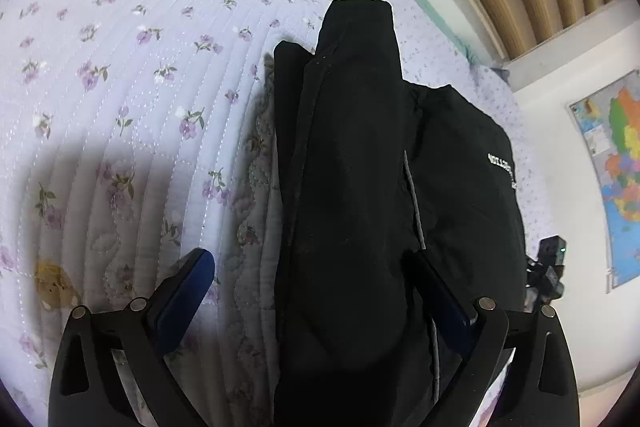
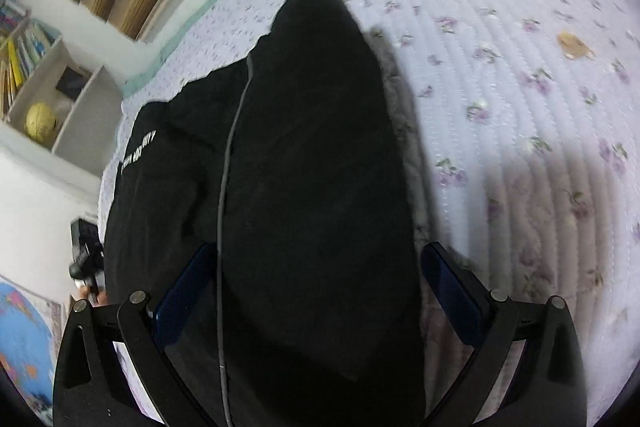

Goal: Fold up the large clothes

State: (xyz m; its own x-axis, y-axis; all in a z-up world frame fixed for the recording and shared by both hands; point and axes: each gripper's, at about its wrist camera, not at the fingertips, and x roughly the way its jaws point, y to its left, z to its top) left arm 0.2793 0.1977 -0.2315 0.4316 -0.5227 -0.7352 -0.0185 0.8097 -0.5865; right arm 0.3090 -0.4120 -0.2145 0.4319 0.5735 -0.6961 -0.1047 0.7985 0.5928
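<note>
Now the black jacket [image 1: 344,187] lies folded lengthwise on the floral quilt [image 1: 120,67]. Left hand-held gripper [image 1: 316,283] and right hand-held gripper [image 2: 316,271] both gape wide, straddling it.

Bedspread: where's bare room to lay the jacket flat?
Free: the floral bedspread left of the black jacket in the left wrist view, the same stretch right of it in the right wrist view. Crowded: the jacket's far side, a narrow strip before the bed edge and wall.

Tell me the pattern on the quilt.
Small purple flowers on pale lilac quilt, stitched in lines; clearest in the left wrist view.
</note>
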